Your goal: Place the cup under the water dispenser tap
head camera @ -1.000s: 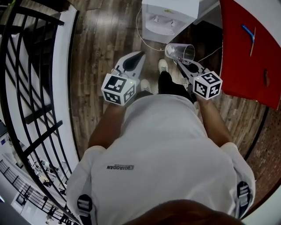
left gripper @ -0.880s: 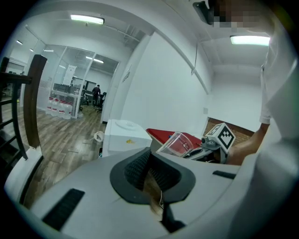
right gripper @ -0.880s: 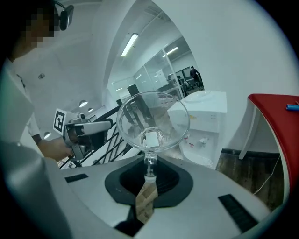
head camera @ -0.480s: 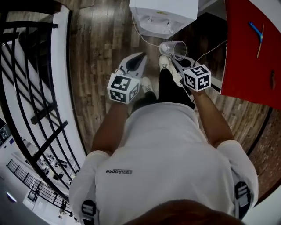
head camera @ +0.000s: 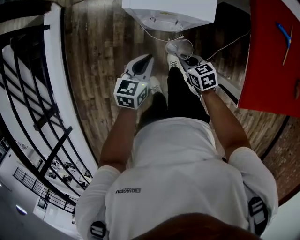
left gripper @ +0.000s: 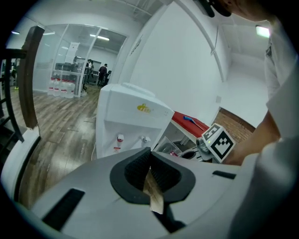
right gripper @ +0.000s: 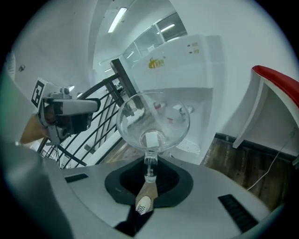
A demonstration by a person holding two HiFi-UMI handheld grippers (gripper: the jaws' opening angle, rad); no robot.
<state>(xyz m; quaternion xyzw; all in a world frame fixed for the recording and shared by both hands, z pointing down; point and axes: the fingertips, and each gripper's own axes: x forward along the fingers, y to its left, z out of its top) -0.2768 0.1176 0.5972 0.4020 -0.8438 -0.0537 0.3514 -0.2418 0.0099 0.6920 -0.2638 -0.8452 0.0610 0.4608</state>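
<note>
- The right tool point(head camera: 184, 56) is pinching the clear plastic cup point(head camera: 179, 47) by its wall. In the right gripper view the two dark pads point(right gripper: 159, 179) close on the thin rim edge at the cup's 6 o'clock side.
- The clear plastic cup point(right gripper: 135, 116) is held in the air with its mouth facing back towards the tool. Its small base sits in the middle of the view.
- The white water dispenser point(head camera: 168, 9) stands at 12 o'clock from the person in the head view. The cup is near the dispenser's front, at 6 o'clock from the round drip grille point(head camera: 164, 23), and I cannot tell whether it touches it.
- In the right gripper view the dispenser point(right gripper: 191, 65) fills the background, and its two taps show through the cup's wall.
- The left tool point(head camera: 147, 60) has its pads pressed together with nothing between them, as the left gripper view shows point(left gripper: 150, 163). It points towards the dispenser point(left gripper: 126, 116), with the red tap point(left gripper: 120, 138) and the white tap point(left gripper: 144, 139) beyond it.
- The left tool sits at 9 o'clock from the right tool, apart from it.
- A red-topped counter point(head camera: 269, 56) lies at 2 o'clock in the head view.
- A black railing point(head camera: 28, 93) runs along 9 o'clock over the wooden plank floor point(head camera: 98, 70).
</note>
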